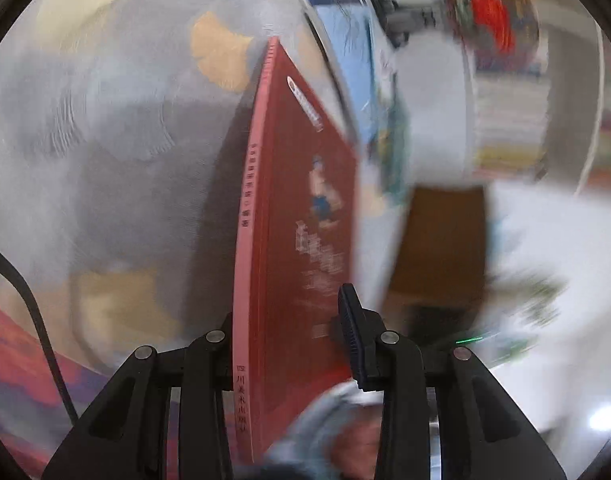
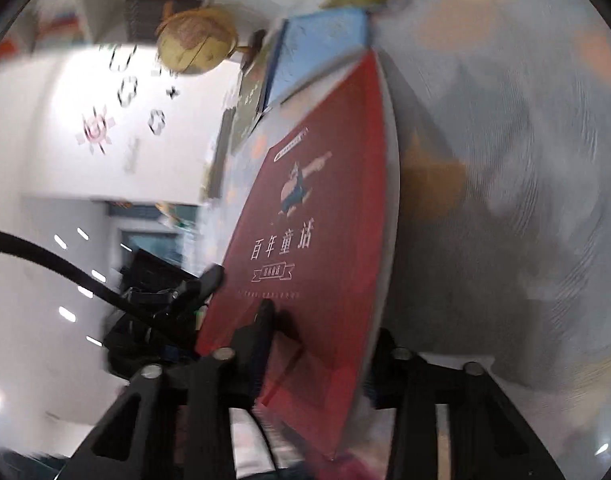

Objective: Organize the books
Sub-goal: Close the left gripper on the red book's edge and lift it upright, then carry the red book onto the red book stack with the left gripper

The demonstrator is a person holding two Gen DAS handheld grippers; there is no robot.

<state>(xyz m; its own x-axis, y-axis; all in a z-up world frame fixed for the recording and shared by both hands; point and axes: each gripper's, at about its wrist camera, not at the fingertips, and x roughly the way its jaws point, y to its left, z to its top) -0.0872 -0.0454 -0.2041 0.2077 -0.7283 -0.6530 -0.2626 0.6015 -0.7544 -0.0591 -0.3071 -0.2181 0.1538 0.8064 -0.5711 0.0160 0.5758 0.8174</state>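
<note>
The red book (image 1: pixel 301 216) stood on edge in the air between both grippers, its spine toward the left wrist camera and its front cover (image 2: pixel 317 220) facing the right one. The left gripper (image 1: pixel 293 344) had its fingers (image 1: pixel 351 332) pinched on the book's near end, one finger flat on the cover and the other behind the spine. The right gripper (image 2: pixel 321 344) also straddled the book: its fingers (image 2: pixel 261 324) lay on the cover, the far one hidden behind the pages, so it appeared to clamp the book, though the blur left the contact uncertain. Beyond the red book's top, a blue book (image 2: pixel 321 52) and a darker one (image 2: pixel 249 104) leaned close together, apparently already gathered upright. Judging from this, the task was partway done: some books seemed placed, and the red one was in hand, not yet set beside them. What else remained to sort could not be told; the surroundings were smeared, showing only a white wall (image 2: pixel 105 140) and a globe (image 2: pixel 197 40).
</note>
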